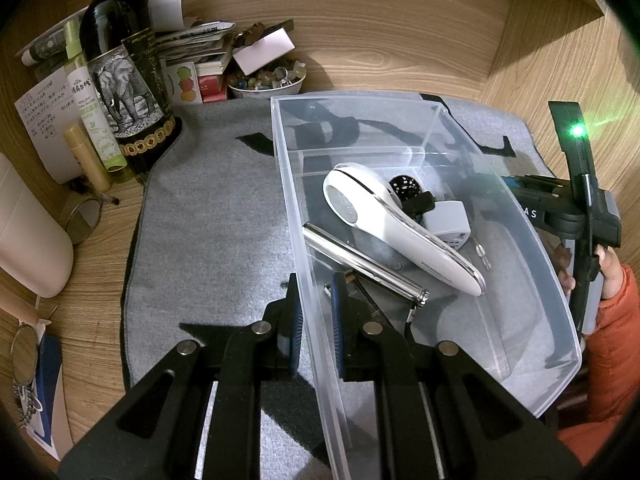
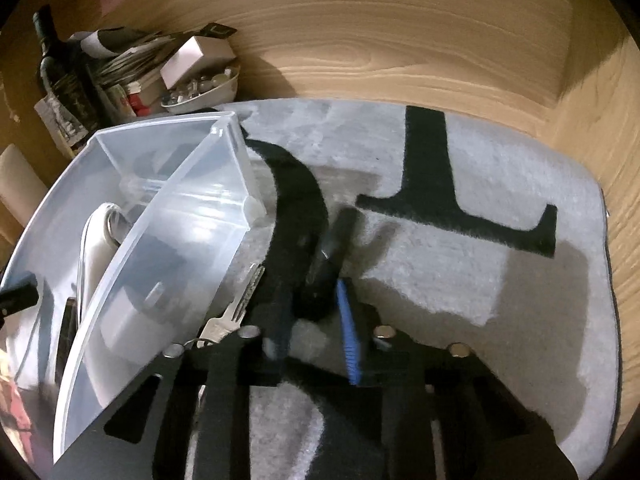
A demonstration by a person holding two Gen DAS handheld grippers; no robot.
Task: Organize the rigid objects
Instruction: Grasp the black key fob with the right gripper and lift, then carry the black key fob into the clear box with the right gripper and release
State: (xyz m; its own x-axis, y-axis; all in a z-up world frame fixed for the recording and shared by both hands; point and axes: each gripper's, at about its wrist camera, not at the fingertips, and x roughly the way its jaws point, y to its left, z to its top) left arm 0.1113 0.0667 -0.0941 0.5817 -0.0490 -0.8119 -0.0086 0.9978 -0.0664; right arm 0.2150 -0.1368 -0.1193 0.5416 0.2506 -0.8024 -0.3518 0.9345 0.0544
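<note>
Bin: a clear plastic bin stands on the grey mat, toward the mat's left half in the right wrist view.
Bin contents: a white handheld device, a silver metal tube, a small white adapter and a black perforated piece, all lying together on the bin floor.
Left tool: the left tool straddles the bin's near long wall, one pad outside and one inside, closed on that wall.
Right tool: the right tool is closed on a dark cylindrical object above the mat, just beside the bin's outer wall.
Key: a silver key lies between the bin wall and the right tool.
Open room: the mat's right half shows only its black pattern.
Table edge clutter: a wine bottle and a bowl of stones stand at the far left corner of the wooden table.
</note>
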